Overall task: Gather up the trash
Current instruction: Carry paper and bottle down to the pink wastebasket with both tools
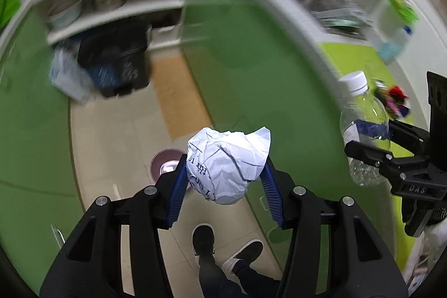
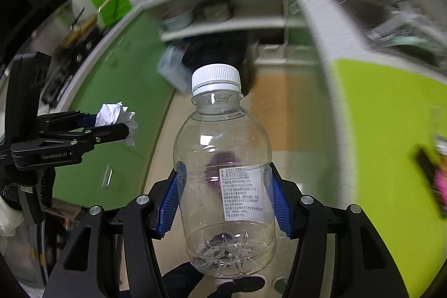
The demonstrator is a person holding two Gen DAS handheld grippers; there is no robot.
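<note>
My left gripper [image 1: 225, 172] is shut on a crumpled ball of white printed paper [image 1: 229, 158] and holds it in the air above the kitchen floor. My right gripper [image 2: 225, 186] is shut on an empty clear plastic bottle [image 2: 223, 172] with a white cap and a white label. The bottle [image 1: 363, 130] and right gripper [image 1: 371, 141] show at the right of the left wrist view. The paper ball [image 2: 116, 116] and left gripper [image 2: 123, 127] show at the left of the right wrist view. A black bin [image 1: 114, 60] stands on the floor ahead, below white shelves; it also shows, blurred, in the right wrist view [image 2: 218, 52].
Green cabinet fronts [image 1: 251, 60] line both sides of a narrow tiled floor. A countertop [image 1: 349, 55] with a sink and clutter runs along the right. A small purple round object [image 1: 164, 164] lies on the floor below the paper. The person's shoes [image 1: 204, 239] are beneath.
</note>
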